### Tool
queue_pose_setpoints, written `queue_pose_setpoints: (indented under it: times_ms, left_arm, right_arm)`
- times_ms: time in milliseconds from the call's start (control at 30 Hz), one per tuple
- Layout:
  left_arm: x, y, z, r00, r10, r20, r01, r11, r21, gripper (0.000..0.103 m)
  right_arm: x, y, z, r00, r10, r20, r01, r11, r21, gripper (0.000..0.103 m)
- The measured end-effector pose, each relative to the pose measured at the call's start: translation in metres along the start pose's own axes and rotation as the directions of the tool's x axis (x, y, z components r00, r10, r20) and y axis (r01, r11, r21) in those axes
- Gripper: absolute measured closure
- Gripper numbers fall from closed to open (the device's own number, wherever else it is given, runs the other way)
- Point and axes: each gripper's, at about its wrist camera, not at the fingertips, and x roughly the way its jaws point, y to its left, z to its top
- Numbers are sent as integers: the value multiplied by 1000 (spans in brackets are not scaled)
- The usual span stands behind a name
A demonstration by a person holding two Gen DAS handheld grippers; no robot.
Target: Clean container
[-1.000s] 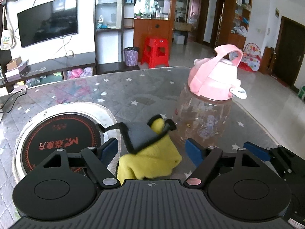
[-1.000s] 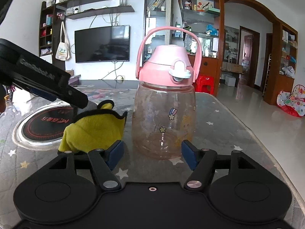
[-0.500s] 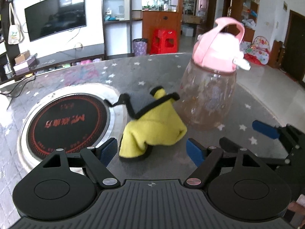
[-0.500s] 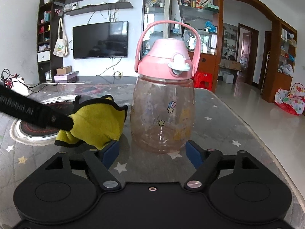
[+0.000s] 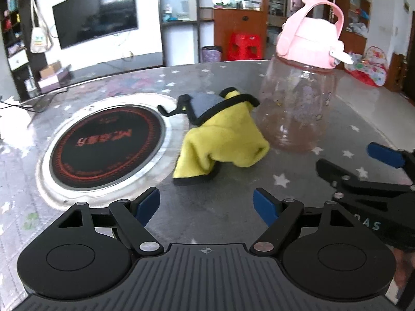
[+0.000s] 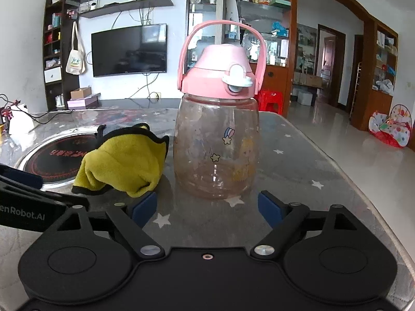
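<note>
Grey, star-printed table [image 6: 298,155] fills both views, with a round hob [image 5: 106,145] set into it at ten o'clock from your left gripper. Next in size is the bottle [image 6: 216,153]: clear, smeared body, pink lid [image 6: 216,77] and loop handle, standing upright at twelve o'clock from your right gripper [image 6: 207,207] and at one o'clock from your left. The yellow cloth [image 5: 223,140] lies crumpled just beside the bottle, touching or nearly touching its base, at twelve o'clock from your left gripper [image 5: 206,206].

Your left jaws stand apart with nothing between them. Your right jaws have just been opening and stand wide, also empty; the bottle sits just beyond the pads, not between them.

You look to be in the approach: neither cloth nor bottle is held yet, so wiping has not begun. Next, I judge, you need the left forward and down onto the cloth's raised fold, and the right straight ahead to straddle the bottle's lower body before closing. The body is wide and slick, so centre it first.
</note>
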Motion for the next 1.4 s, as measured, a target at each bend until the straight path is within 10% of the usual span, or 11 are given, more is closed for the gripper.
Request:
queue_pose_setpoints:
  times_ms: [1400]
  left_arm:
    - [-50, -32, -81, 990, 137, -8, -138, 990, -13, 23]
  right_arm:
    - [-66, 5, -52, 997, 51, 61, -52, 999, 10, 12]
